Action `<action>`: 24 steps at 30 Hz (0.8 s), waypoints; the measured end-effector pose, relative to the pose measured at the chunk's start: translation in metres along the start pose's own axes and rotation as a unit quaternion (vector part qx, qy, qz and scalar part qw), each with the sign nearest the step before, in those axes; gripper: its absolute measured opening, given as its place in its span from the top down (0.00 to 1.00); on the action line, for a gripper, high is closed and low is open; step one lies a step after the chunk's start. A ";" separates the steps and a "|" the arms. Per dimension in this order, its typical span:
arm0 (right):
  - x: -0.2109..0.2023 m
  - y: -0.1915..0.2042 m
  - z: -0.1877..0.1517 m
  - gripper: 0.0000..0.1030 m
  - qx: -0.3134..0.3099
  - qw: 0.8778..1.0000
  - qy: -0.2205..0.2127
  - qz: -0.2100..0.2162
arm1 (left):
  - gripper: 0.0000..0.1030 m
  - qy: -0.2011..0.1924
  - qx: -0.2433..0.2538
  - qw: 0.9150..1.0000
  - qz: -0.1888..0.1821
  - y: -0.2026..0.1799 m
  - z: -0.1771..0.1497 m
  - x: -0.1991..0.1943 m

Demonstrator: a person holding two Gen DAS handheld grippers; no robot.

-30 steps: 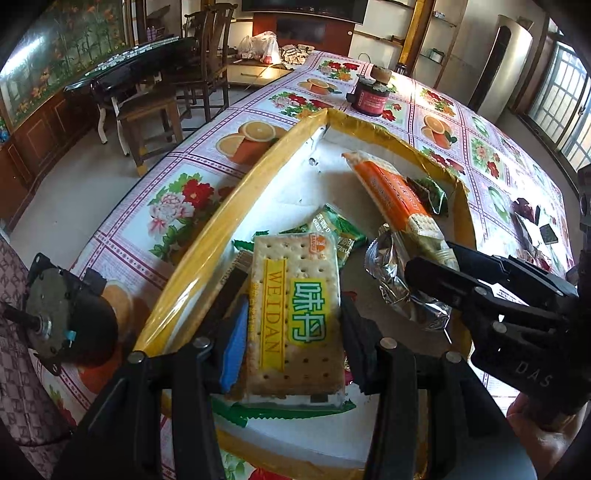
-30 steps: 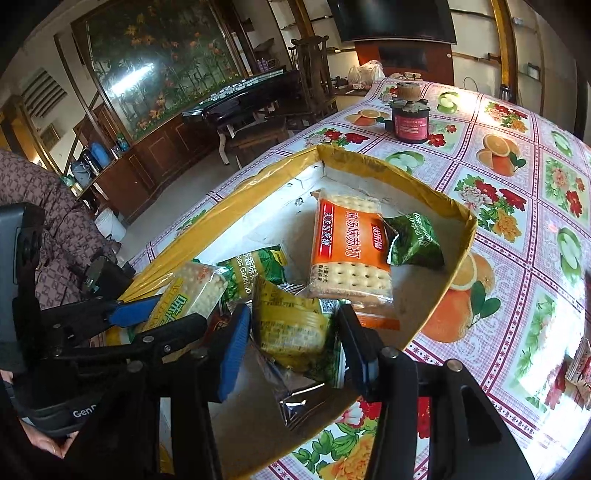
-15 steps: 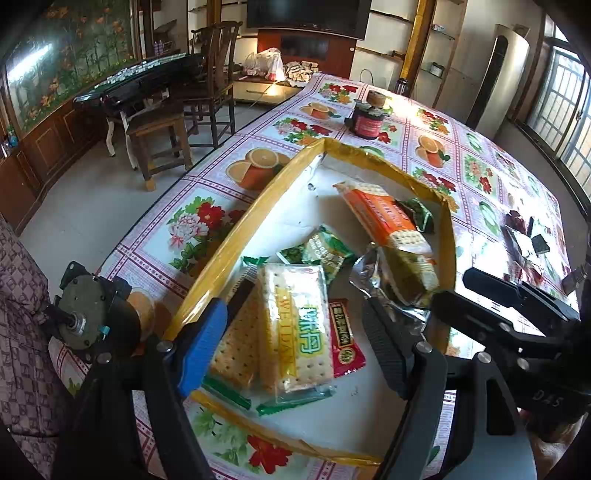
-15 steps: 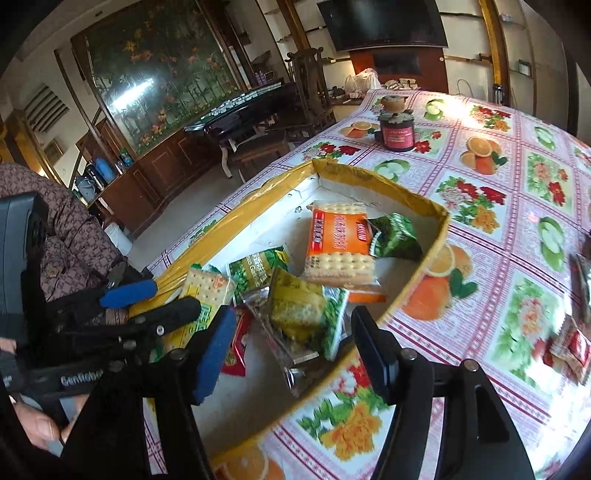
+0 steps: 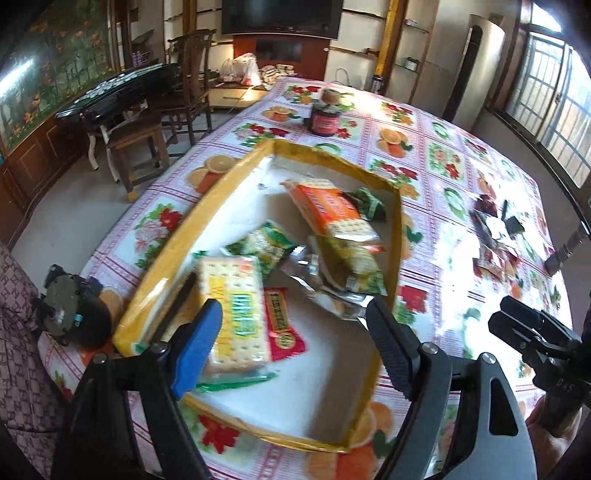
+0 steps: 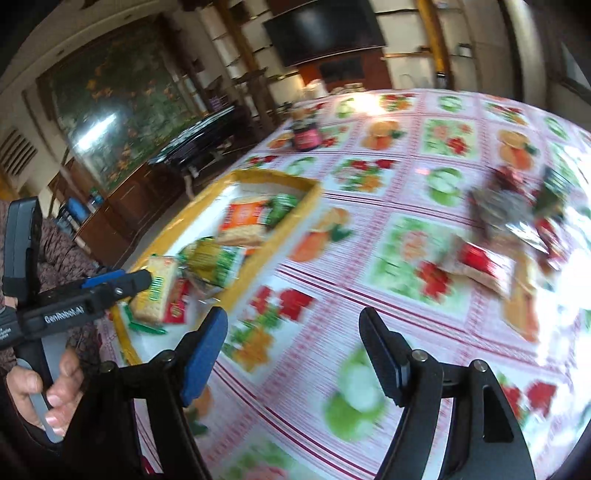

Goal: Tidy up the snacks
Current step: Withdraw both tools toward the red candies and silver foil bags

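On the table, under a plastic cloth (image 5: pixel 436 147) printed with fruits and flowers, we saw the yellow-rimmed tray (image 5: pixel 173 247) holding the snack packets, the yellow cracker pack (image 5: pixel 236 310) among them. Our left gripper (image 5: pixel 291 343) had just been opening and held nothing. Our right gripper (image 6: pixel 291 354), also just opening, was empty over the cloth. More snacks (image 6: pixel 513 240) lay well apart. Behind stood wooden chairs (image 5: pixel 184 92) and a television (image 5: pixel 280 16).
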State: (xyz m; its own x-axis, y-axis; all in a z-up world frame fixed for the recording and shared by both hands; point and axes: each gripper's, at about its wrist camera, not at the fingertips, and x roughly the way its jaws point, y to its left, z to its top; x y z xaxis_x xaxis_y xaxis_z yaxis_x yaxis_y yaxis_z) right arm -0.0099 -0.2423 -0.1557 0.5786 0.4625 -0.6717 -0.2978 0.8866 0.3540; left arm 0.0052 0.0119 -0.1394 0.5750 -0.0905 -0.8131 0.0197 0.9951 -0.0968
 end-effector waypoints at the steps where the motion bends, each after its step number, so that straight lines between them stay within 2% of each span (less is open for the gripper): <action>1: -0.005 -0.007 -0.004 0.29 0.010 1.000 -0.002 -0.004 | 0.20 0.002 0.004 1.000 -0.004 -0.004 -0.001 0.001; 13: -0.057 -0.085 -0.034 0.28 0.094 0.993 -0.028 -0.062 | 0.19 0.022 0.079 0.995 -0.056 -0.081 -0.013 0.008; 24: -0.073 -0.117 -0.040 0.28 0.120 0.988 -0.039 -0.084 | 0.18 0.031 0.151 0.985 -0.084 -0.143 -0.009 0.015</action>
State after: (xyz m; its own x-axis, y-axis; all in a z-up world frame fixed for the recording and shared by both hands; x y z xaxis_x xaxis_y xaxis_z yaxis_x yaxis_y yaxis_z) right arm -0.0477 -0.3798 -0.1737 0.6637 0.2989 -0.6857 -0.0095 0.9200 0.3919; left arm 0.0034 -0.1321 -0.1434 0.4926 -0.2486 -0.8340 0.3578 0.9314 -0.0663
